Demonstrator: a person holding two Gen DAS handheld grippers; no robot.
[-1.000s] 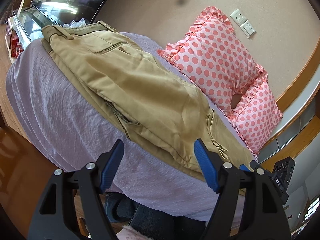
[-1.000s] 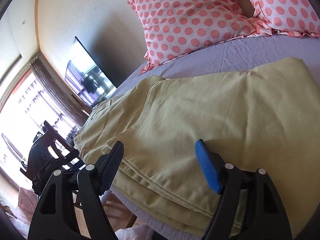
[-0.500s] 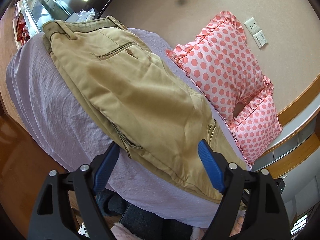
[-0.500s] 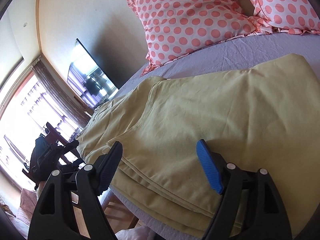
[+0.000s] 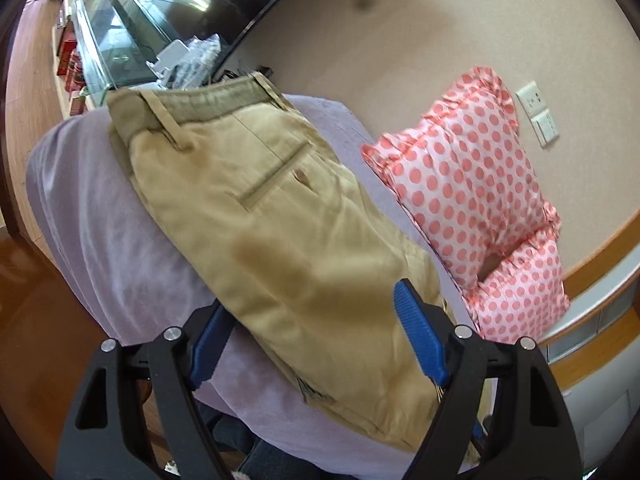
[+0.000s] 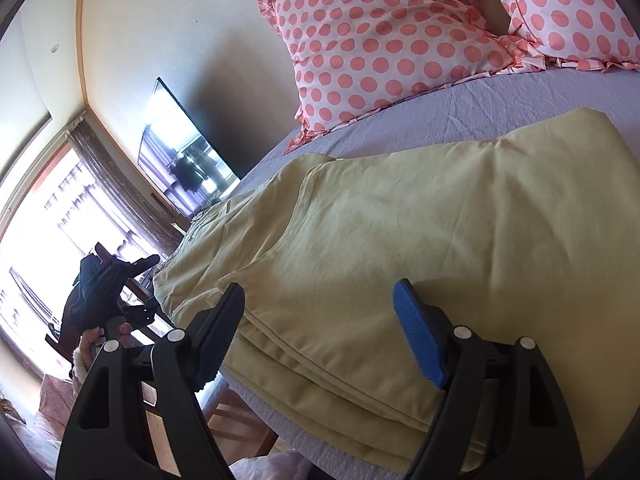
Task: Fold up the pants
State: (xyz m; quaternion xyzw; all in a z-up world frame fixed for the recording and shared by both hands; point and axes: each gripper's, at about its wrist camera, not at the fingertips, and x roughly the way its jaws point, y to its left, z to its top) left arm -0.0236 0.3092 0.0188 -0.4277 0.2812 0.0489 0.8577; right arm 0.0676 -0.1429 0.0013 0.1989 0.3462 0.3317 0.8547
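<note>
1. Tan pants [image 5: 280, 240], folded in layers, lie flat on a bed covered with a lilac sheet [image 5: 100, 240]. They sit along the near edge of the bed.
2. In the left wrist view, the waistband with belt loops is at the far end, and a buttoned back pocket faces up.
3. The left gripper [image 5: 316, 340] has its jaws spread wide, holding nothing. Its blue pads sit either side of the near part of the pants; whether they touch the cloth cannot be told.
4. The right gripper [image 6: 320, 332] is also spread wide and empty, hovering at the stacked edges of the pants [image 6: 400, 240] by the bed's near edge.
5. Two white pillows with pink dots [image 6: 392, 40] lean against the wall at the far side of the bed, apart from the pants.
6. In the right wrist view, the left gripper [image 6: 116, 280] appears far left, near a bright window [image 6: 40, 220].
7. A dark television [image 6: 180, 160] hangs on the wall beyond the bed.
</note>
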